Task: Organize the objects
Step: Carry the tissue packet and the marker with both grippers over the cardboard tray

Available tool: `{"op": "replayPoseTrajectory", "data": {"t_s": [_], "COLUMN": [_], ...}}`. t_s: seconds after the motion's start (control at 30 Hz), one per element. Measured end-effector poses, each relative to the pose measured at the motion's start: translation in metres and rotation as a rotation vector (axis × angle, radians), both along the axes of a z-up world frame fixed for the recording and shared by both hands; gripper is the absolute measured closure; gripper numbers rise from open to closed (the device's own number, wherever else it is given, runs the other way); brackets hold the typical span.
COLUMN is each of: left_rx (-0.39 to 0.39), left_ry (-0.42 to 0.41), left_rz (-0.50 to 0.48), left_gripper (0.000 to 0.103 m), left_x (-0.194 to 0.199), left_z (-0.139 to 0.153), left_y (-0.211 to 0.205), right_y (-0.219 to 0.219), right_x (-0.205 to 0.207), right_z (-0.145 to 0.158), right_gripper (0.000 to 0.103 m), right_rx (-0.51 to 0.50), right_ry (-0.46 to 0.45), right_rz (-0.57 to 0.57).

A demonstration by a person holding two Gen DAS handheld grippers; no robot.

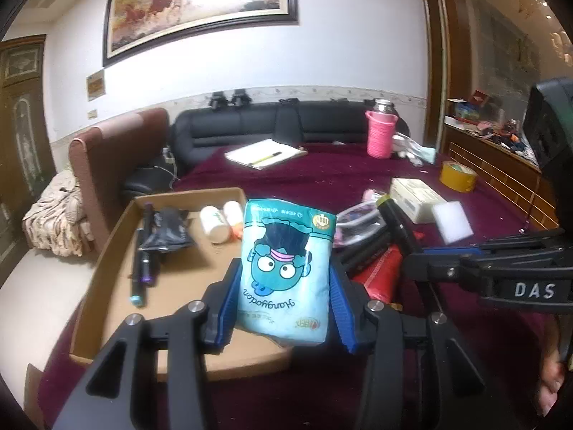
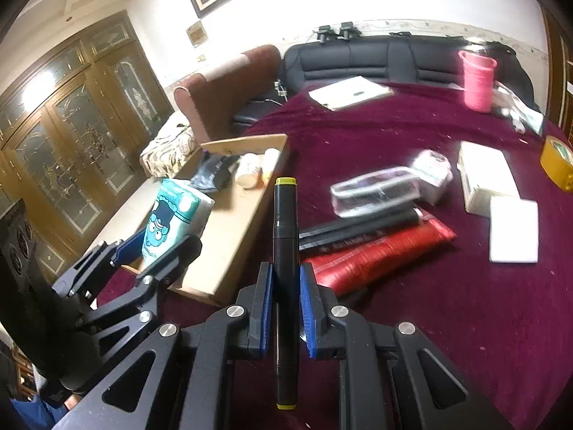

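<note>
My left gripper (image 1: 284, 286) is shut on a light blue tissue pack (image 1: 286, 243) with a cartoon face, held upright over the near right part of an open cardboard box (image 1: 107, 251). Inside the box lie a black pouch (image 1: 166, 231), dark markers (image 1: 143, 268) and two white bottles (image 1: 215, 224). My right gripper (image 2: 286, 279) is shut on a black marker (image 2: 285, 222) with yellow-green caps, hovering just right of the box (image 2: 229, 243). The right wrist view shows the left gripper (image 2: 157, 247) and its pack (image 2: 172, 211) at the left.
On the maroon cloth to the right lie a red pouch (image 2: 376, 254), a clear case (image 2: 372, 193), black strips, a white box (image 2: 483, 175), a white block (image 2: 514, 229) and a yellow tape roll (image 2: 558, 161). Farther back are a notebook (image 2: 347, 93) and a pink cup (image 2: 478, 79).
</note>
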State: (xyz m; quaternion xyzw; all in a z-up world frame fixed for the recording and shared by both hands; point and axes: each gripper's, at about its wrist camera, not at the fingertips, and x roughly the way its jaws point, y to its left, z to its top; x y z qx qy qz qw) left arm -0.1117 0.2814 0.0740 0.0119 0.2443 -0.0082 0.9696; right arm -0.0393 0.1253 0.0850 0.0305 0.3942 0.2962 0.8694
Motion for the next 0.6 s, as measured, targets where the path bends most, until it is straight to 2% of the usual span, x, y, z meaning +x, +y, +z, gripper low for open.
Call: {"op": "replayPoseTrajectory", "data": {"t_s": [0.27, 0.6], "left_rx": [0.014, -0.009], "left_ry": [-0.037, -0.032], "left_rz": [0.082, 0.157], "left_gripper": [0.058, 0.057], "left_x": [-0.001, 0.008], "left_z": [0.007, 0.006], "left_y": [0.024, 0.062], "right_y": [0.033, 0.078], "right_x": [0.007, 0.021], "right_z": [0.020, 0.045], "right_gripper": [0.086, 0.086], "right_rx": [0.017, 0.054], "right_ry": [-0.027, -0.048], "right_rz": [0.050, 0.099]}}
